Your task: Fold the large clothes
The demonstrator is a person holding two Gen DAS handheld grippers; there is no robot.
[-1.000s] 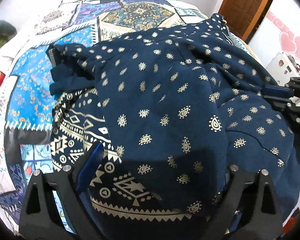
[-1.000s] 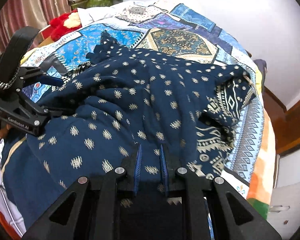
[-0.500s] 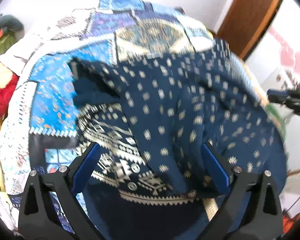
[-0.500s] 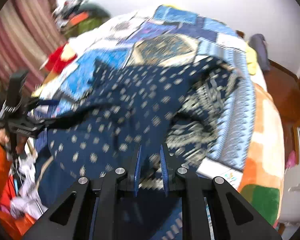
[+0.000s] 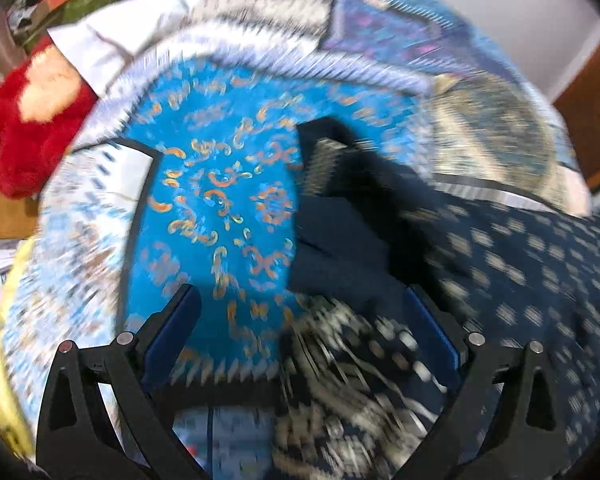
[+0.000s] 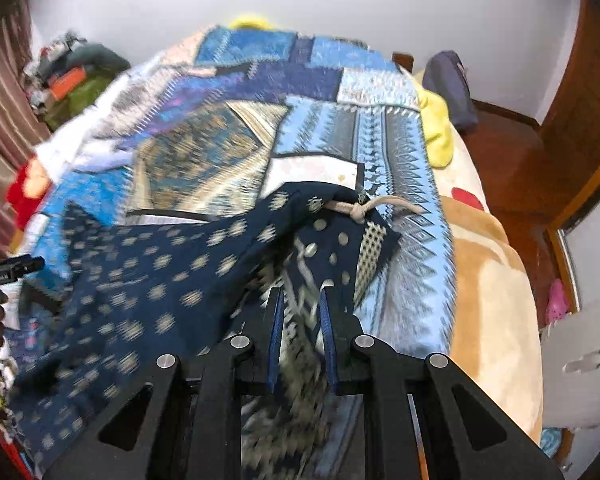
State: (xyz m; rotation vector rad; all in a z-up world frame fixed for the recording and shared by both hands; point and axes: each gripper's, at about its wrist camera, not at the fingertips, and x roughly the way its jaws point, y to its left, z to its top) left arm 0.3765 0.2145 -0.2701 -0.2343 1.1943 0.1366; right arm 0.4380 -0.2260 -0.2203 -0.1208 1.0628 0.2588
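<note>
A large navy garment with cream dots and a cream patterned band lies spread on the patchwork bedspread. It has a beige drawstring at its far edge. My right gripper is shut on the garment's patterned edge. In the left wrist view the garment lies to the right and under my left gripper, which is open with nothing held; its blue pads stand wide apart above the bedspread. The left wrist view is blurred.
A red plush toy and piled clothes lie at the bed's left side. A yellow cloth and a dark pillow sit at the far right. A tan blanket covers the bed's right edge, with wooden floor beyond.
My left gripper has let go of the garment, opened wide and swung left over the bedspread. My right gripper has kept its hold and moved towards the bed's right side, dragging the garment.
</note>
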